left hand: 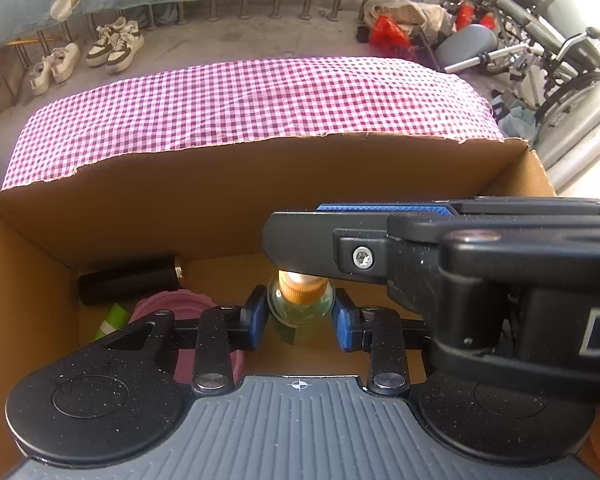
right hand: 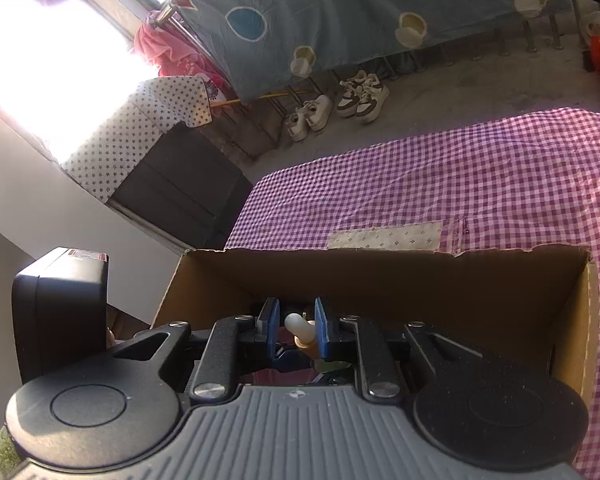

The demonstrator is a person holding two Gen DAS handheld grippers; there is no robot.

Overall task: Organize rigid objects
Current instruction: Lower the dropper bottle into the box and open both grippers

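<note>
Left gripper (left hand: 300,316), jaws slightly parted beside the bottle (left hand: 301,312), apparently releasing it into the box (left hand: 228,200); right gripper (right hand: 296,326) pinches its dropper (right hand: 298,327), to free next.

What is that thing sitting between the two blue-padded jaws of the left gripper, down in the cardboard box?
A small glass bottle with an orange collar. The left wrist view shows it standing right between them.

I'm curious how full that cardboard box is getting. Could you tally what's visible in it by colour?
Black cylinder: 1
Pink round piece: 1
Green-and-white piece: 1
Clear dropper bottle: 1
Total: 4
</note>
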